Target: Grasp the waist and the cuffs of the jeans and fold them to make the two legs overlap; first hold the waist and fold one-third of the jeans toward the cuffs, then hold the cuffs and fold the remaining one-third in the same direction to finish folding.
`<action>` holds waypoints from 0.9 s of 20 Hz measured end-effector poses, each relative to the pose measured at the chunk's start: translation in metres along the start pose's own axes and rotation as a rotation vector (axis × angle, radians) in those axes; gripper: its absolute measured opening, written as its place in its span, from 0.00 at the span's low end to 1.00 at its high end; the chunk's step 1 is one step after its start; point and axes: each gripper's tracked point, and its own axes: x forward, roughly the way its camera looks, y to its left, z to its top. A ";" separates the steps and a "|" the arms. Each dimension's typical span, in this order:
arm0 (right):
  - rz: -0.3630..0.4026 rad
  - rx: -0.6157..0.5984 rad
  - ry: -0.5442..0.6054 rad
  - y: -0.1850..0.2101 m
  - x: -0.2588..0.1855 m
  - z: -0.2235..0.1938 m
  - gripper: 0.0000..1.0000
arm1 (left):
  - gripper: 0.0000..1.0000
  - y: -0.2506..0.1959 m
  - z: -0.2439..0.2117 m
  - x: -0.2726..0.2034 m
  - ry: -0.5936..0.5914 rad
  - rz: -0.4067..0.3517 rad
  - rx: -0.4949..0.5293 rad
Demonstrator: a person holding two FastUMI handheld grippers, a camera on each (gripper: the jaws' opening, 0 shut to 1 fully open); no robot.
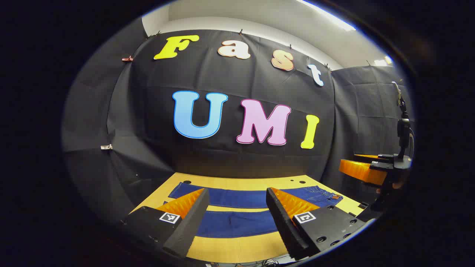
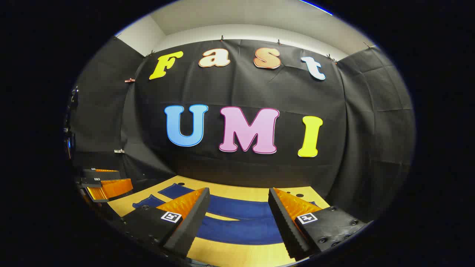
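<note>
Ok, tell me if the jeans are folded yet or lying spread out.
Spread out. The jeans lie flat on the table with both legs apart, a strip of tabletop showing between them, not overlapped. Both grippers are open above them.

1. The left gripper (image 1: 237, 218) has two wedge-shaped fingers with ridged inner faces, each set on a black block body.
2. Every block carries a small square black-and-white marker – one per finger.
3. The right gripper (image 2: 239, 218) has the same build; round screws dot its right block.
4. Serrated teeth line the fingers' inner edges.
</note>
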 end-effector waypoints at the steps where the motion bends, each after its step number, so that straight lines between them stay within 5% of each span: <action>1: 0.007 -0.001 0.003 0.002 0.001 -0.002 0.96 | 0.96 0.001 0.001 0.001 -0.001 0.004 0.001; 5: 0.023 0.017 0.013 0.006 0.001 -0.005 0.96 | 0.96 -0.004 0.002 0.000 0.013 -0.019 -0.069; 14: 0.022 0.011 -0.011 -0.005 0.001 0.005 0.93 | 0.96 -0.008 0.018 -0.008 -0.059 0.005 -0.044; 18: -0.039 0.056 0.019 -0.026 -0.001 -0.006 0.96 | 0.95 -0.012 0.017 -0.006 -0.061 0.000 -0.053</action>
